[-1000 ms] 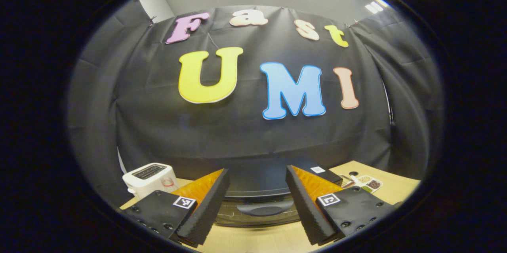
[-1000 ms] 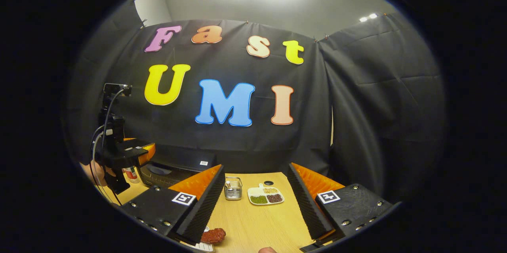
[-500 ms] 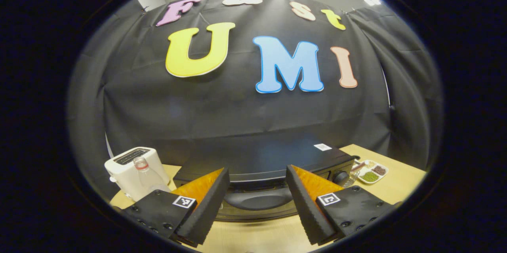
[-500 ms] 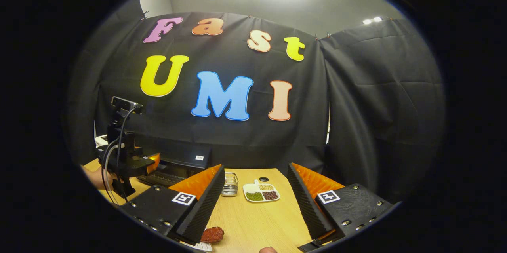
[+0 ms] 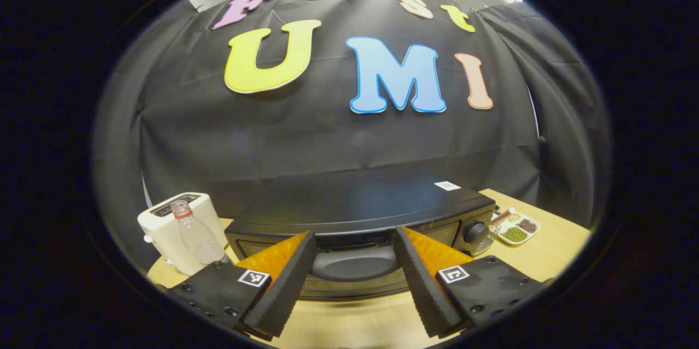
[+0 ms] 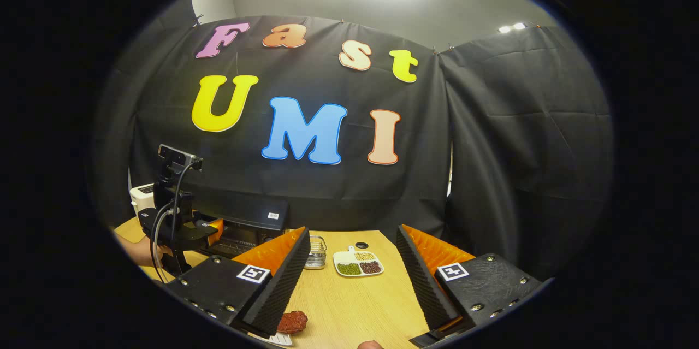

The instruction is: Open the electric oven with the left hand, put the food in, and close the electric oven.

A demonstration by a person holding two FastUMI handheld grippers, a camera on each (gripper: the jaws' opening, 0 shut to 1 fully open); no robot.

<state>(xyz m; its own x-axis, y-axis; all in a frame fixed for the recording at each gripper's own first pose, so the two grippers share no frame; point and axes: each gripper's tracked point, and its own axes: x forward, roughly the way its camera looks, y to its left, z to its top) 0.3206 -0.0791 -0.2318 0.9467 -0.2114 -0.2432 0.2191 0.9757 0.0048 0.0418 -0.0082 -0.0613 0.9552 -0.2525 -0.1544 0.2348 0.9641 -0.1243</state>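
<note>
So far nothing done. Oven (image 5: 360, 212) at table's (image 6: 355, 305) back left, door shut. My left gripper (image 5: 355, 278) wide, empty, handle (image 5: 349, 262) lined up between fingers, not touching as far as I can tell. Right gripper (image 6: 352, 289) wide, empty, above table. Food (image 6: 293, 320) on table by its left finger. Left: open door, load food, close.

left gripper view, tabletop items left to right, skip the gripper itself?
white toaster → clear plastic bottle standing in front of it → black electric oven, door shut, handle facing the camera → oven knob → divided snack dish at the far right.
</note>
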